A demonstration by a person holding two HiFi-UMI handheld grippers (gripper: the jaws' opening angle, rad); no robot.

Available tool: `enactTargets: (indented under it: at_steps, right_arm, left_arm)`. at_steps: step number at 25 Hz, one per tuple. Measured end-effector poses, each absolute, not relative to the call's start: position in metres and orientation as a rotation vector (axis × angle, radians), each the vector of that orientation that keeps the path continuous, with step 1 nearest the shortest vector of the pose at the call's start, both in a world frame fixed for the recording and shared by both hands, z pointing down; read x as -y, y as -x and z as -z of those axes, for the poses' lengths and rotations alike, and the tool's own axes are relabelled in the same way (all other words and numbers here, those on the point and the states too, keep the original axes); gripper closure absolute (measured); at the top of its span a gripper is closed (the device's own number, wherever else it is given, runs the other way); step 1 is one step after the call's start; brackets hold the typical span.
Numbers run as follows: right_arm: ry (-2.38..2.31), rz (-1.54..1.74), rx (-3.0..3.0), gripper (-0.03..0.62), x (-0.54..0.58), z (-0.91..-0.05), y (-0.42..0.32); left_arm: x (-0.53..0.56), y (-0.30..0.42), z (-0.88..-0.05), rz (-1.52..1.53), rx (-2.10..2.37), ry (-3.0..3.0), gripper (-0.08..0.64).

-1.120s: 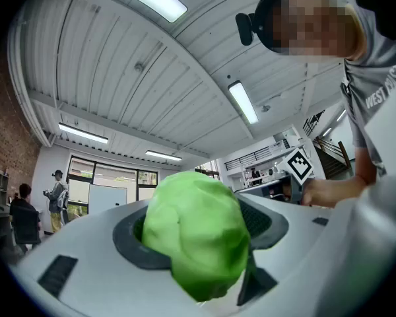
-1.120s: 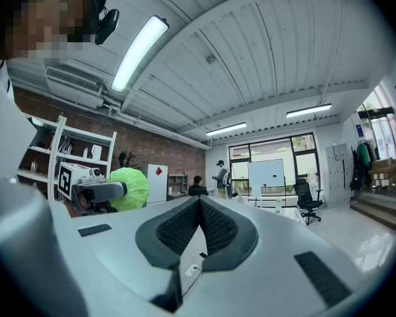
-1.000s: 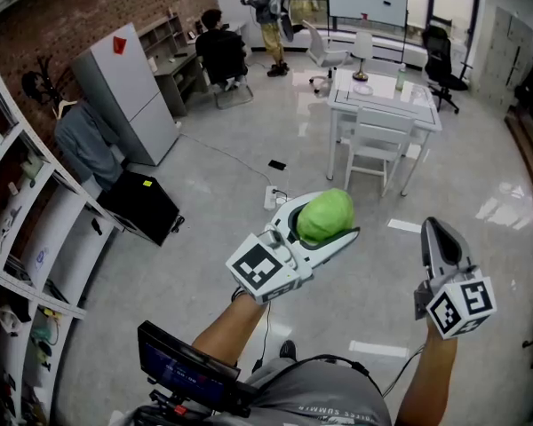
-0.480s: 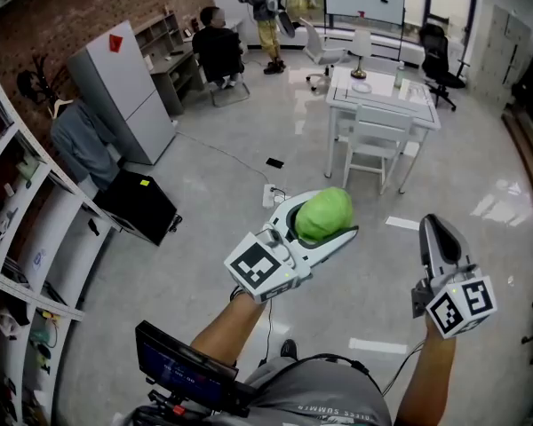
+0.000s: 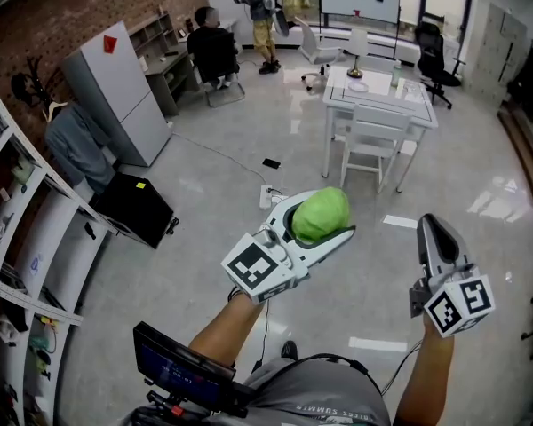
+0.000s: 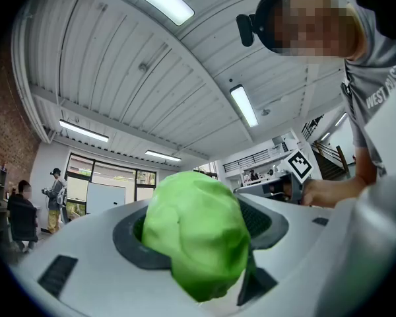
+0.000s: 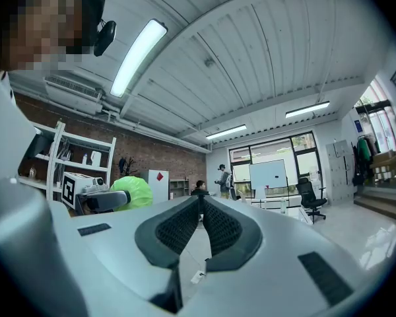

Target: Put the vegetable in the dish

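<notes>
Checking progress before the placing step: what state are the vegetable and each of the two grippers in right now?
vegetable: whole, held in the air, not in any dish.
left gripper: shut on the vegetable.
right gripper: shut, nothing between its jaws.

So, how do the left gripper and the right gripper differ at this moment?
The left gripper is shut on a green vegetable; the right gripper is shut on nothing. In the head view the left gripper slants toward the right one, which points straight ahead. Both are white, each with a marker cube.
</notes>
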State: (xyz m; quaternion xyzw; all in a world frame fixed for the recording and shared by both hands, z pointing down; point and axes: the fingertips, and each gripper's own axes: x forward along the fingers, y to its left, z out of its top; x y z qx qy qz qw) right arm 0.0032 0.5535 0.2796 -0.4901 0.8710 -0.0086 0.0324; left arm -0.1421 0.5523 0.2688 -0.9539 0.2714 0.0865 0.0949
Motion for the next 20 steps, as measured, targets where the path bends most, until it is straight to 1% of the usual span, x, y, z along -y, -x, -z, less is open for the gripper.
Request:
enactTargets:
  at_steps: [13,20]
  right_arm:
    - [1.560,0.025,-2.650,0.584,-0.522,-0.288,0.013]
    - [1.571,0.036,-2.644,0.584,-0.500,-0.291,0.000]
  left_arm:
    - [-0.522,0.159,-0.279,-0.273,-0.750,2.855,0.265]
    - [-0.498,0.143,-0.283,-0.251,-0.734,2.872,0.265]
